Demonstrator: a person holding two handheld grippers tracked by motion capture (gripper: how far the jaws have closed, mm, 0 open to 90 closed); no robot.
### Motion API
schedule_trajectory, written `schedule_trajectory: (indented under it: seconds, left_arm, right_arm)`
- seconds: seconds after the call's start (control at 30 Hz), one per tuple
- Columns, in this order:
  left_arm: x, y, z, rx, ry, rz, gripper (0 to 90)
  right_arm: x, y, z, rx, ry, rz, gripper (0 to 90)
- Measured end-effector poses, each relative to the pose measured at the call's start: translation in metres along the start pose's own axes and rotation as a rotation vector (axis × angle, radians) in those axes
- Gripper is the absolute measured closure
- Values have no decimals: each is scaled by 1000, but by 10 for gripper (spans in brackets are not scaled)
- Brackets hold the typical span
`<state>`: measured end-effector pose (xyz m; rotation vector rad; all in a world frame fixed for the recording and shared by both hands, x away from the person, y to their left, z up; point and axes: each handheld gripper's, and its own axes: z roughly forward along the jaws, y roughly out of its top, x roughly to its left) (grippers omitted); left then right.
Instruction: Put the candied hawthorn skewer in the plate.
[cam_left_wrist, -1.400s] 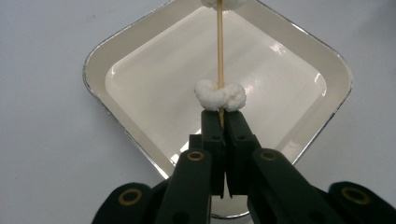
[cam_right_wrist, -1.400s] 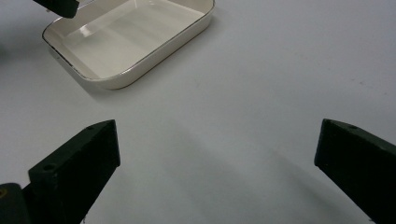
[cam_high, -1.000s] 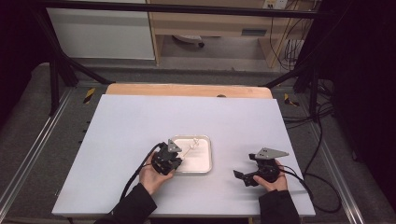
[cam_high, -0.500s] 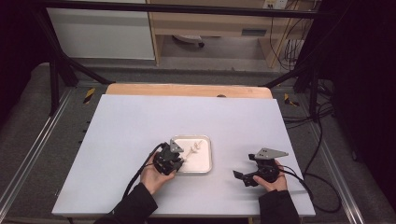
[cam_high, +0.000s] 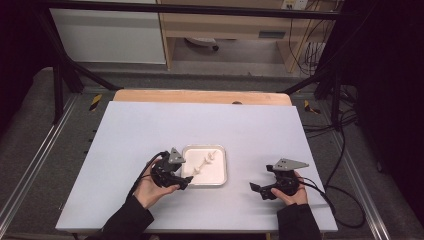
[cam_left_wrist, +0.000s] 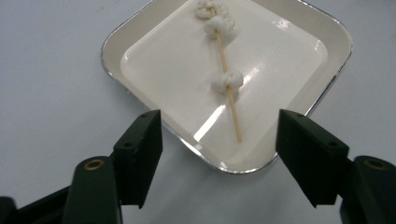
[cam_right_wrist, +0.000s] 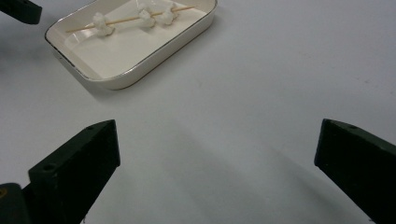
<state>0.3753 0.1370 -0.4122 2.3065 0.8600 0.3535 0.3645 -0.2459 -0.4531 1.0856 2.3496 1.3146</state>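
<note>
A wooden skewer (cam_left_wrist: 228, 88) with three white lumps on it lies in a shallow cream tray (cam_high: 220, 176) near the table's front middle; the skewer (cam_high: 204, 165) and tray (cam_left_wrist: 327, 65) also appear in the right gripper view as skewer (cam_right_wrist: 135, 19) and tray (cam_right_wrist: 154, 63). My left gripper (cam_high: 186, 183) hovers at the tray's near-left corner. Its jaws have just been opening and stand apart with nothing between them (cam_left_wrist: 219, 158). My right gripper (cam_high: 256, 190) rests to the right of the tray, open wide and empty (cam_right_wrist: 217, 172).
The white tabletop (cam_high: 150, 130) has bare room all around the tray. A wooden strip (cam_high: 200, 96) runs along its far edge. Black cables trail from both grippers toward the front and off the right side.
The left gripper has let go of the skewer, opened its jaws, and drawn back slightly toward the tray's near-left corner. The skewer now lies in the tray. The right gripper has stayed still.
</note>
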Motion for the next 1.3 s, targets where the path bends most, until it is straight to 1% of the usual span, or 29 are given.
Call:
schedule_trajectory:
  seconds: [0.1,0.2,0.33,0.53,0.67,0.77,0.83,0.87,1.0,1.07,1.17,1.3]
  left_arm:
    - [6,-8,-7,-4,-17,-16,225]
    - [13,-19,-13,-9,-7,-14,179]
    - [24,-36,-19,-29,1,-48,129]
    - [37,-62,-26,-65,13,-82,85]
    - [45,-78,-29,-81,41,-104,68]
    - [48,-87,-33,-97,69,-87,53]
    - [50,-93,-36,-108,65,-86,45]
    - [51,-96,-37,-115,53,-96,45]
    - [54,-101,-40,-123,45,-109,45]
    - [56,-104,-41,-128,36,-124,46]
    - [58,-105,-43,-129,42,-127,50]
    - [58,-107,-43,-130,37,-132,51]
  right_arm:
    - [0,0,0,1,1,2,7]
    - [0,0,0,3,-2,0,7]
    - [0,0,0,2,-3,0,6]
    - [0,-1,0,10,-5,0,6]
    - [1,-1,1,20,-7,0,6]
    - [1,-2,2,23,-8,2,6]
    - [1,-2,2,24,-8,-1,6]
    - [1,-2,2,26,-8,-2,6]
    - [1,-2,2,35,-8,-2,6]
    - [1,-2,2,36,-7,-2,6]
    - [1,-3,3,41,-6,-3,6]
    - [1,-3,4,48,-6,-2,6]
